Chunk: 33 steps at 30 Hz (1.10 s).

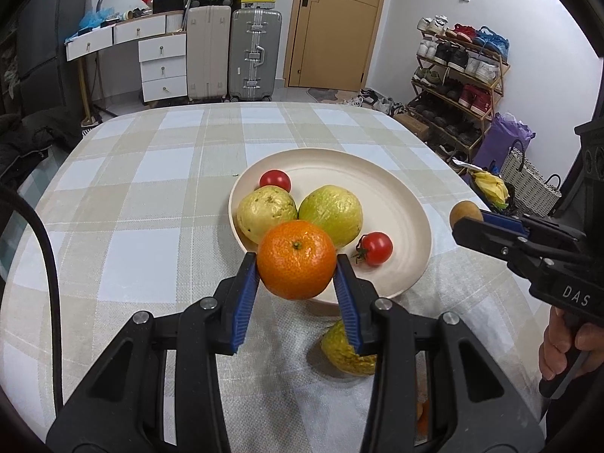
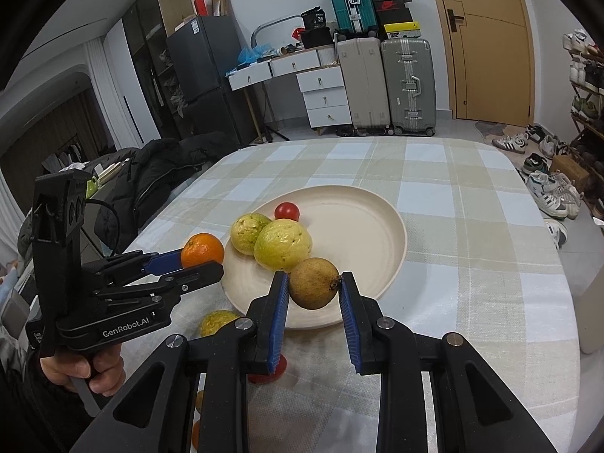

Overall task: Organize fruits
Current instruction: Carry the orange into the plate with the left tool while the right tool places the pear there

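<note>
Holding a mandarin (image 1: 296,259), the left gripper (image 1: 297,270) sits at lower centre of the left wrist view, blue pads pressed on the fruit's two sides. The mandarin's stem scar faces the camera, slightly up; the fruit is near-round, with no clear long axis. It hangs over the near rim of the cream plate (image 1: 400,204), partly covering it.

The right gripper (image 2: 314,287) is clamped on a brown fruit (image 2: 313,283), at lower centre of the right wrist view. This fruit is slightly egg-shaped, its dark stem nub pointing right, against the right pad. It hangs over the plate's near edge.

On the plate: two yellow-green guavas (image 1: 266,213) (image 1: 331,214) touching each other at left-centre, a cherry tomato (image 1: 275,180) behind them, and a second tomato (image 1: 374,248) at the right near rim, stem to the left. The plate's far and right portion is bare.

Off the plate, a yellow-green fruit (image 1: 345,355) lies on the checked tablecloth (image 1: 132,207) just below the near rim, partly hidden by the left gripper's right finger. In the right wrist view a red object (image 2: 266,373) lies under the left finger, kind uncertain. Open cloth extends left, right and beyond the plate to the table's far edge.
</note>
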Each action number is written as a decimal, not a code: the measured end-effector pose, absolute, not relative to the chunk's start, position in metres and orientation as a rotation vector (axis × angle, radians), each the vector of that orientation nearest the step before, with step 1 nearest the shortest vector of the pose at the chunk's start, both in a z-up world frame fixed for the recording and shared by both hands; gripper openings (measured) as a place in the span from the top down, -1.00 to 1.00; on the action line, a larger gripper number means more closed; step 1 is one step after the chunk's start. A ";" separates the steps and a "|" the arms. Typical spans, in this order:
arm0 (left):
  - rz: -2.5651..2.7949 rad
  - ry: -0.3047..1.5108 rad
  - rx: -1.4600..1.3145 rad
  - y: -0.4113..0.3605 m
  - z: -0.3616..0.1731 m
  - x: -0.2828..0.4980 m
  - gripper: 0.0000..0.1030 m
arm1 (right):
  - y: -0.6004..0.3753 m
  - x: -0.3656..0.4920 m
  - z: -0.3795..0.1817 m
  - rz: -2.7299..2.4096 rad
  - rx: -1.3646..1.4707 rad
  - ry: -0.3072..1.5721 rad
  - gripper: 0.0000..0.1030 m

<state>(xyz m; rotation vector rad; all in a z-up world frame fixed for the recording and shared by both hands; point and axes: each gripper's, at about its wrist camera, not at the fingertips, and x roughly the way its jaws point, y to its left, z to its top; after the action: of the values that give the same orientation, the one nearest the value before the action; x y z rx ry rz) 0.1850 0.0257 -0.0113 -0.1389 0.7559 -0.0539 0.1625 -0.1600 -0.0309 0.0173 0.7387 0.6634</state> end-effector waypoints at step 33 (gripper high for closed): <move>-0.066 0.835 -0.050 -0.002 -0.040 0.229 0.27 | -0.138 0.191 -0.069 0.619 -0.022 0.834 0.46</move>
<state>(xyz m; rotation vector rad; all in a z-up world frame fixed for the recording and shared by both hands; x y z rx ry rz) 0.2293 -0.0025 -0.0404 -0.0503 0.8351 -0.0657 0.1913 -0.1383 -0.0685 -0.0217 0.8340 0.6190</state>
